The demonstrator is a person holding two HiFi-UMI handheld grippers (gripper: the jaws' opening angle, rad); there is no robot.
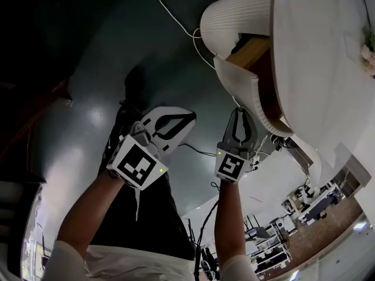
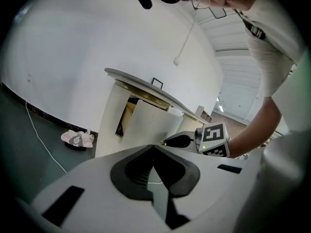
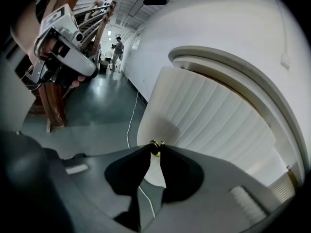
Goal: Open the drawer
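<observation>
Drawer with a ribbed white curved front [image 1: 241,92] stands pulled partly out of the round white cabinet [image 1: 316,51], its wooden inside showing. The right gripper [image 3: 155,149] pinches the drawer's small brass knob [image 3: 155,144] between narrowly parted jaws. The left gripper [image 2: 153,148] hangs nearby above the dark floor [image 1: 88,69], jaws together, empty.

Head view hangs high, staring steeply down past both forearms at the dark floor [image 1: 82,110], with the cabinet's ribbed drawer front [image 1: 246,92] at upper right. Left gripper [image 2: 153,147] view sits low and further back, looking up at that same drawer front, with the right gripper [image 2: 164,143] in shot. Right gripper view is close against the ribbing, the brass knob [image 3: 155,146] at its jaw tips.
</observation>
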